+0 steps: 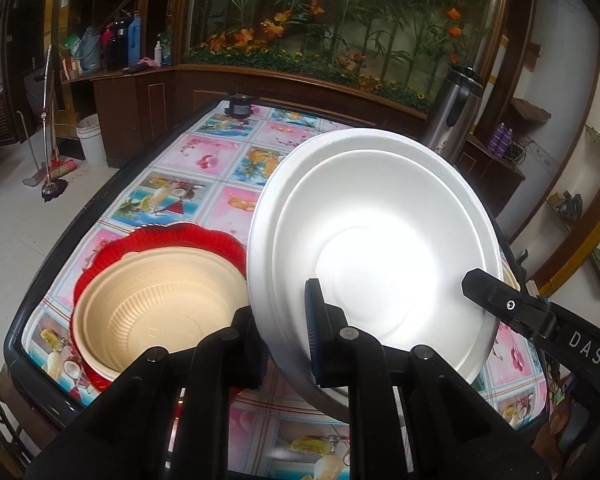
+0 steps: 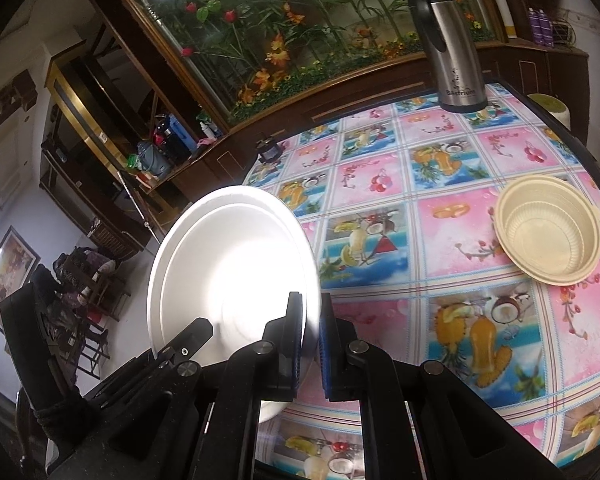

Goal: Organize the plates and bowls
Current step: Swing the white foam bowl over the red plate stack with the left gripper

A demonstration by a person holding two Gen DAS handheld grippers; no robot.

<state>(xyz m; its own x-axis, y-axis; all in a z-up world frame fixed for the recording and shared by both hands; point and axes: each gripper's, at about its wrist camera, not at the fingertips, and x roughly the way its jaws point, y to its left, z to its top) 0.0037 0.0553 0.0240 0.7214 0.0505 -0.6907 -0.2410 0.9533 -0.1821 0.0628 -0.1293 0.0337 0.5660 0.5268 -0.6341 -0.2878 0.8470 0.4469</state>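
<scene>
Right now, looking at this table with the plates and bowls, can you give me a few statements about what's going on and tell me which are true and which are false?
1. Both grippers clamp the rim of the same white plate. True: the left gripper and the right gripper each pinch its edge.
2. The white plate lies flat on the table. False: it is held tilted above the tablecloth.
3. A beige bowl sits on a red plate. True.
4. The second beige bowl is stacked on another dish. False: it sits alone on the tablecloth.
5. A steel flask lies on its side. False: it stands upright.
</scene>
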